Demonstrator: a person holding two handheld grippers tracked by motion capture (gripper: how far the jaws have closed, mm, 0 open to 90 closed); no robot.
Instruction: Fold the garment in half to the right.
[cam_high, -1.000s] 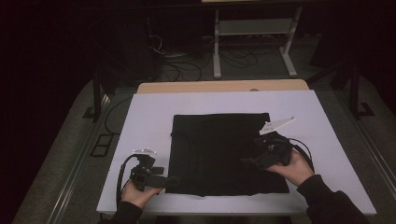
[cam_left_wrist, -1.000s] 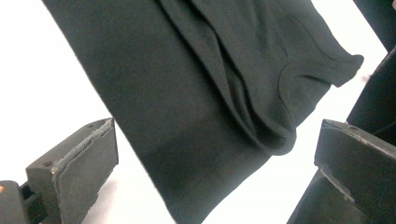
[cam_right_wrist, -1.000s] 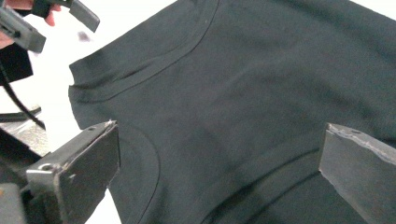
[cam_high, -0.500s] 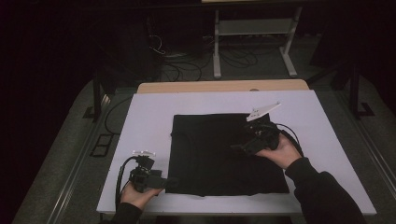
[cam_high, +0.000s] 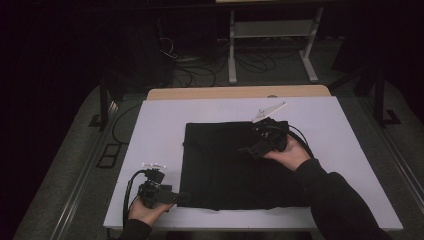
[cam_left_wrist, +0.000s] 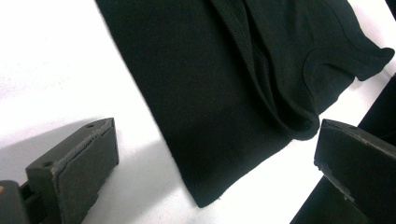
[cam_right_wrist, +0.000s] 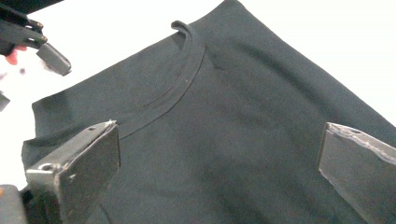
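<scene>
A black T-shirt (cam_high: 225, 170) lies folded flat in the middle of the white table (cam_high: 160, 130). My left gripper (cam_high: 179, 198) rests at the table's front edge, pointing at the shirt's near left corner. In the left gripper view its jaws (cam_left_wrist: 217, 140) stand wide open with that corner of the shirt (cam_left_wrist: 233, 107) on the table between them, untouched. My right gripper (cam_high: 249, 149) hovers over the shirt's far right part. Its jaws (cam_right_wrist: 217, 154) are wide open above the cloth, with the neckline collar (cam_right_wrist: 184, 74) just ahead and the left gripper (cam_right_wrist: 44, 44) farther off.
A wooden tabletop strip (cam_high: 235, 92) borders the far edge of the white table. Behind it stand a white metal frame (cam_high: 270, 30) and loose cables (cam_high: 200, 70) on the floor. White surface lies bare on both sides of the shirt.
My right gripper has moved from the shirt's right edge up and leftward over the cloth. The left gripper has stayed at the near left corner.
</scene>
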